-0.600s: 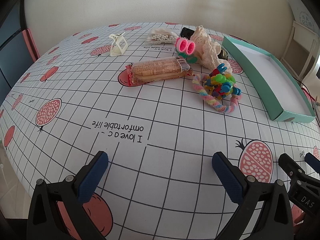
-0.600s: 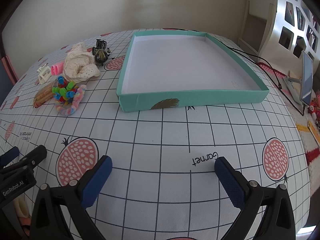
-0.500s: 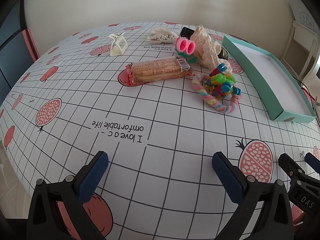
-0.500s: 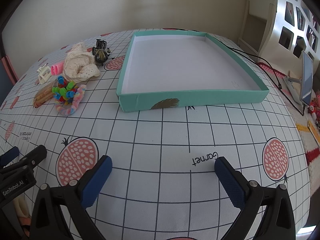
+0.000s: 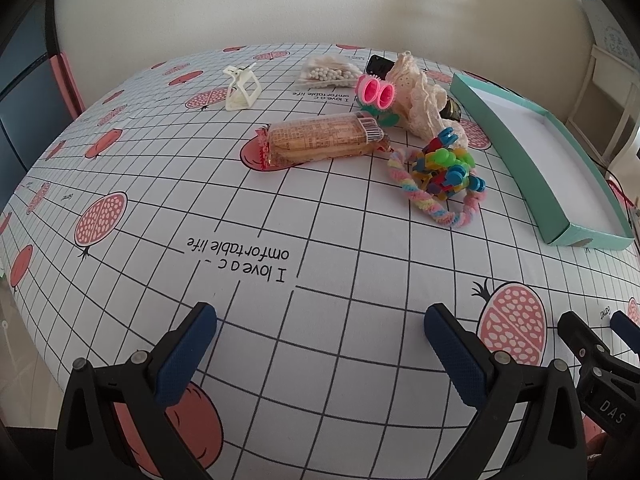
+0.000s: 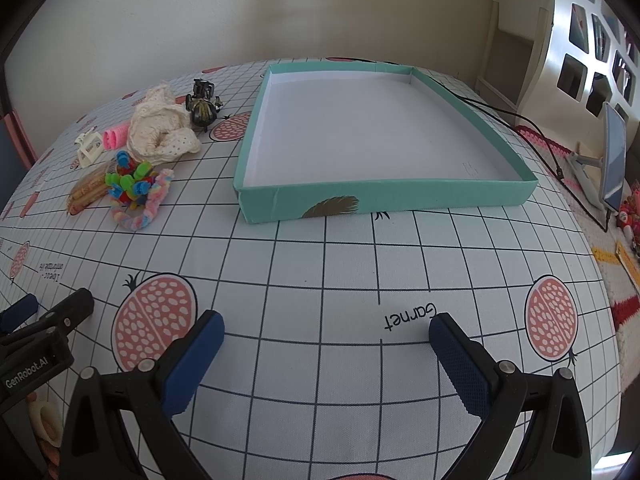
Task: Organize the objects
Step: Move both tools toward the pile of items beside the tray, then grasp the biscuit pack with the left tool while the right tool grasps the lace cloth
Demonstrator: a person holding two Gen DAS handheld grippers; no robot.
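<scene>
A shallow teal box (image 6: 384, 196) with a bare white floor sits on the far half of the table, seen too as the teal box (image 5: 516, 148) at the right of the left wrist view. Left of it lies a cluster: a wrapped biscuit pack (image 5: 324, 140), a pastel twisted loop with bright plastic clips (image 5: 444, 176), a cream lace cloth (image 5: 420, 100), pink hair rollers (image 5: 376, 94), a white hair claw (image 5: 242, 88), a bag of cotton swabs (image 5: 328, 72) and a dark toy beetle (image 6: 202, 106). My left gripper (image 5: 320, 344) and right gripper (image 6: 326, 346) hover open near the table's front, holding nothing.
The table wears a grid cloth (image 5: 280, 220) printed with pomegranates. A black cable (image 6: 532, 128) runs off the right edge toward a phone on a stand (image 6: 612, 160). White shelving (image 6: 516, 40) stands at the back right. A wall closes the far side.
</scene>
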